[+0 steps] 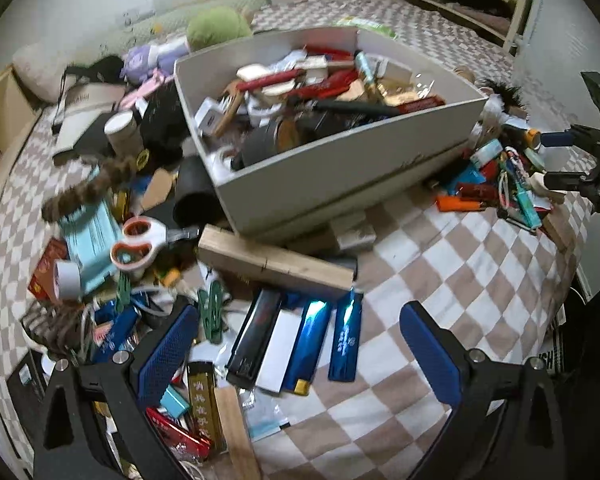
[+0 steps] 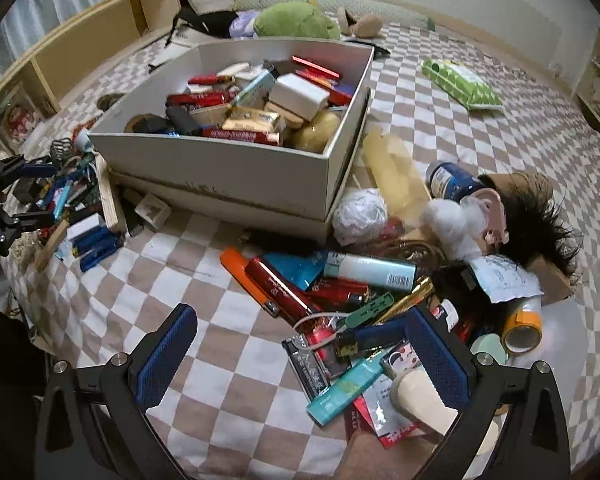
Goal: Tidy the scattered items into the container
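Note:
A white cardboard box (image 1: 340,168) (image 2: 228,176), heaped with packets and small items, stands on the checked blanket. My left gripper (image 1: 300,352) is open low over a row of blue packs (image 1: 344,340) and a black-and-white box (image 1: 260,340), holding nothing. Orange-handled scissors (image 1: 140,244), a wood block (image 1: 276,258) and a tape roll (image 1: 68,278) lie just beyond it. My right gripper (image 2: 300,354) is open over the edge of a second pile: a red pack (image 2: 280,284), a pale tube (image 2: 368,270), a teal box (image 2: 344,390). Its right finger (image 2: 436,352) overlaps the clutter.
A black-haired doll (image 2: 532,216), blue can (image 2: 452,182) and orange tape roll (image 2: 522,330) lie right of the box. Behind it are a green plush (image 2: 296,20), a green wipes pack (image 2: 460,84) and wooden shelving (image 2: 80,48). Bare checked blanket (image 2: 204,280) spans the front.

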Demonstrator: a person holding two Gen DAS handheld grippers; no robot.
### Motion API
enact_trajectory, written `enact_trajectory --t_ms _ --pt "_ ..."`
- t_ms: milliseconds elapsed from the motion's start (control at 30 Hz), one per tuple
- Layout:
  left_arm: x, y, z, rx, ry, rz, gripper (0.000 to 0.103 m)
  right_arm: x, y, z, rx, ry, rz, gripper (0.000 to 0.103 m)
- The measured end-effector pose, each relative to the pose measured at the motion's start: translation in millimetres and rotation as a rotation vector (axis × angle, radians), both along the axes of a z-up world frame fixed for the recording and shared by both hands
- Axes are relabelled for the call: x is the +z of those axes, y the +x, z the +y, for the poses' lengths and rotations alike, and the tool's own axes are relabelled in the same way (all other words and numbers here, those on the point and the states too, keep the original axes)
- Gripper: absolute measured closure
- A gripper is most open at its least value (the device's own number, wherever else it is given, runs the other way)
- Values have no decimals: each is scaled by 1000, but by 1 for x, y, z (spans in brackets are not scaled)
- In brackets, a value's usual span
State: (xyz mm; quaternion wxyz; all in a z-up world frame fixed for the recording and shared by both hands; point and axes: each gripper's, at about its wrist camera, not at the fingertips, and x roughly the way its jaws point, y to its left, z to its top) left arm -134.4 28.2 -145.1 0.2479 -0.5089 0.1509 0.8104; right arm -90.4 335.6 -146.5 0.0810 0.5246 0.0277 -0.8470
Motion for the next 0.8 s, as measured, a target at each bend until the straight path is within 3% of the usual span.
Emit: enact_trajectory --t_ms 200,367,433,800 --pt "-25 -18 -17 165 98 -188 2 -9 -5 -1 -8 -14 -54 0" --pt "-39 -29 -15 271 93 -263 2 -12 -7 -6 9 -12 -75 0" --pt "-46 -33 -13 317 83 -297 14 -12 -8 -9 16 -12 -78 0" --pt "-48 -31 -8 483 29 -349 17 -12 -6 -13 50 -39 -88 0"
